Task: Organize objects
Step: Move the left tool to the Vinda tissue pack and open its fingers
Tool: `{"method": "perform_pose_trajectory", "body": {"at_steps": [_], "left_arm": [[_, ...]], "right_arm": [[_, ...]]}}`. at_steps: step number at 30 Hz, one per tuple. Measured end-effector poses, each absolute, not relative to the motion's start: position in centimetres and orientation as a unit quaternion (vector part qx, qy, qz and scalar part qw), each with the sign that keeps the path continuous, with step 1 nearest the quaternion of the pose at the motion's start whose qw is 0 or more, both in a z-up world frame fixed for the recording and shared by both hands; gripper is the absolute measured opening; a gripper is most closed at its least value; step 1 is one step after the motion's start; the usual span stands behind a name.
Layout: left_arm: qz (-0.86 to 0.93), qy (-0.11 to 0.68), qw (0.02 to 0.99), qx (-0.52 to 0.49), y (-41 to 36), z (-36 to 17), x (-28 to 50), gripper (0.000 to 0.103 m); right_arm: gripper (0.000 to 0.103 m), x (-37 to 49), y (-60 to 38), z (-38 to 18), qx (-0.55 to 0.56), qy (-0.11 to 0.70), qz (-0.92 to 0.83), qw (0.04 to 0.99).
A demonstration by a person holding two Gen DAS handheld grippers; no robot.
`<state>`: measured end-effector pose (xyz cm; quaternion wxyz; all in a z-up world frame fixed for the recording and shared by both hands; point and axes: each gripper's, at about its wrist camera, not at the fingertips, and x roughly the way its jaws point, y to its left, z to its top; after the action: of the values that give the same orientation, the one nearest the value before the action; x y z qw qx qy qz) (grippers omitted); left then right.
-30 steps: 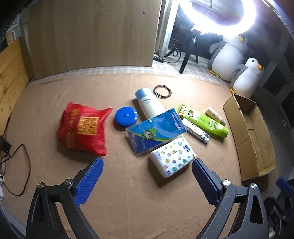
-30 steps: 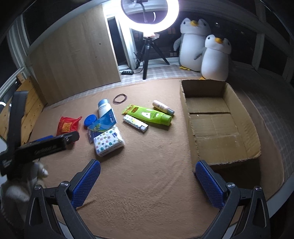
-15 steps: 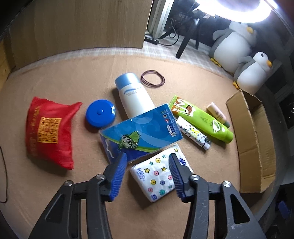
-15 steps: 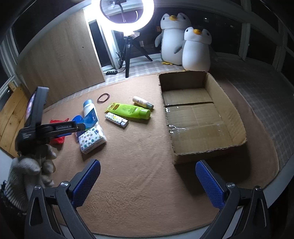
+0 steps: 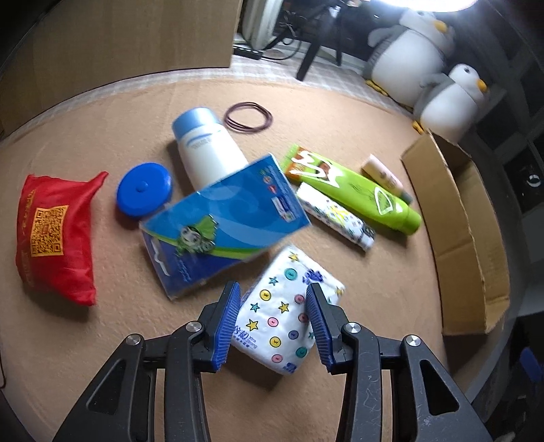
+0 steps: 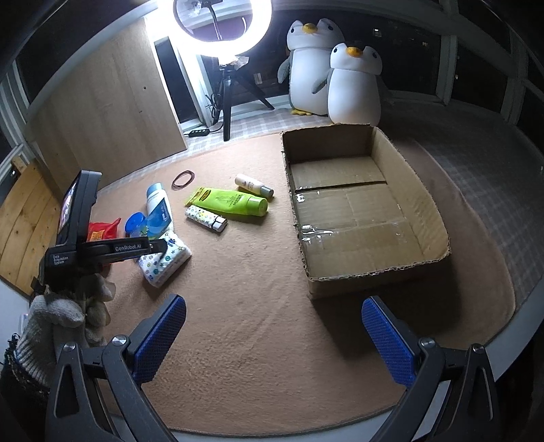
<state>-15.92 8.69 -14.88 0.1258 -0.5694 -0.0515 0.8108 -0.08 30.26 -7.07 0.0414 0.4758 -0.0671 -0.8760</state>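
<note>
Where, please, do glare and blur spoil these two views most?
Right wrist view: the ring light blows out to white and the room's edges go dark. Left wrist view: its glare clips the top right corner, and the blue booklet and white bottle look slightly motion-blurred; both views bend with fisheye.

The left tongs (image 5: pixel 273 321) straddle the tissue pack (image 5: pixel 289 306), their jaws having just been closing, so nothing more fits between them. Just beyond their tips the blue booklet (image 5: pixel 221 224) blocks the way, with the white bottle (image 5: pixel 207 153) and blue lid (image 5: pixel 144 188) behind it. Ahead to their right lie the patterned tube (image 5: pixel 335 216) and green tube (image 5: pixel 357 190). Bare tabletop (image 6: pixel 244 299) lies open ahead of the wide-spread right tongs (image 6: pixel 272 335); the cardboard box (image 6: pixel 357 282) walls off their right front.
</note>
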Motion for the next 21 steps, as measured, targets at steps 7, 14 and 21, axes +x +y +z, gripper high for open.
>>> {"method": "perform_pose_trajectory", "body": {"at_steps": [7, 14, 21], "left_arm": [[0.806, -0.051, 0.148, -0.571, 9.3, -15.0, -13.8, 0.044], [0.795, -0.071, 0.175, -0.577, 9.3, -15.1, -11.4, 0.044], [0.789, -0.077, 0.192, -0.578, 8.6, -15.1, -9.3, 0.063]], "right_arm": [[0.102, -0.4, 29.5, -7.5, 0.480, -0.064, -0.873, 0.053], [0.102, -0.8, 28.8, -7.8, 0.485, -0.061, -0.870, 0.066], [0.102, -2.4, 28.2, -8.5, 0.494, -0.059, -0.864, 0.084]]}}
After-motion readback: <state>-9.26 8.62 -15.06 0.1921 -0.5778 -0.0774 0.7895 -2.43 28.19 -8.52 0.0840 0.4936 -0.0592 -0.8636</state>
